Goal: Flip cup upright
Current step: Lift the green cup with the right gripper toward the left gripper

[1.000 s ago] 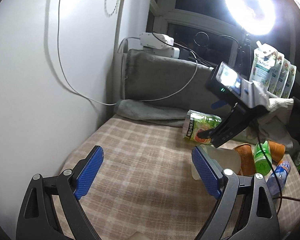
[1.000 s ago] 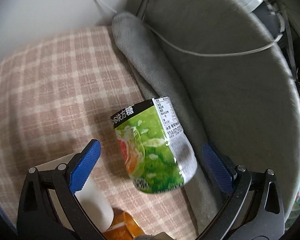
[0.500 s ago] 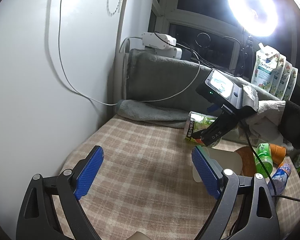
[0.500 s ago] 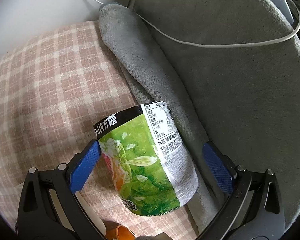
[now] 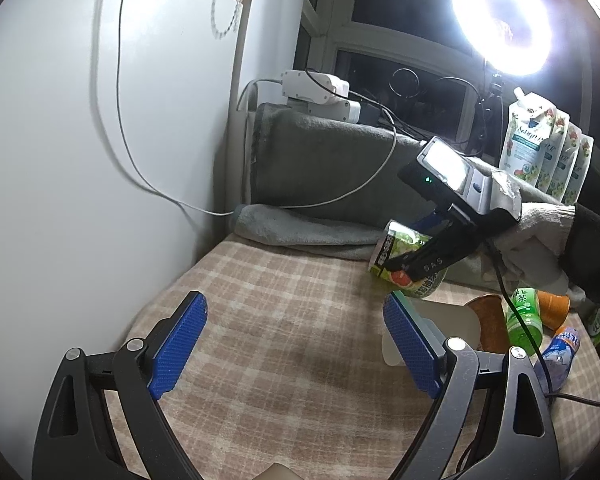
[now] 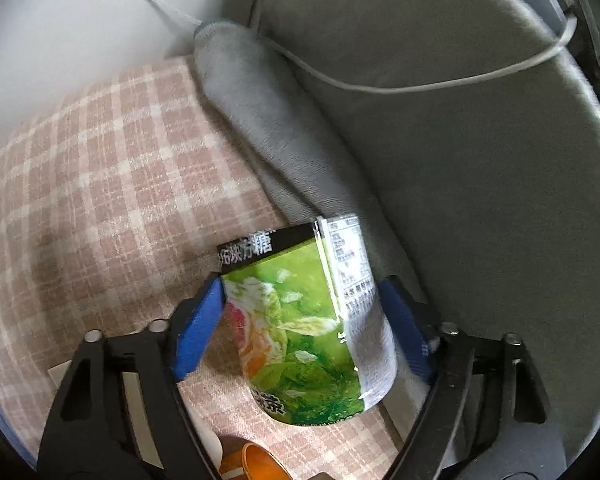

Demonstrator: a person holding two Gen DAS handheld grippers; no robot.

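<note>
A green printed cup [image 6: 308, 320] lies tilted on the checked cloth [image 6: 100, 208], its rim end toward the camera, against a grey rolled towel [image 6: 260, 120]. My right gripper [image 6: 302, 320] has closed its blue pads [image 6: 200, 324] onto the cup's two sides. In the left wrist view the cup [image 5: 400, 256] lies at the far side of the table with the right gripper [image 5: 416, 256] around it. My left gripper [image 5: 296, 344] is open and empty above the cloth, well short of the cup.
A white cup [image 5: 452, 320] lies on its side just behind my left gripper's right finger. Orange cups [image 5: 552, 308], a green bottle [image 5: 522, 316] and a blue bottle [image 5: 560, 348] sit at the right. A grey cushion [image 5: 332, 168] and cables line the back; a wall stands left.
My right gripper moved forward over the green cup and its jaws narrowed from wide open to pressing the cup's sides. My left gripper stayed put.
</note>
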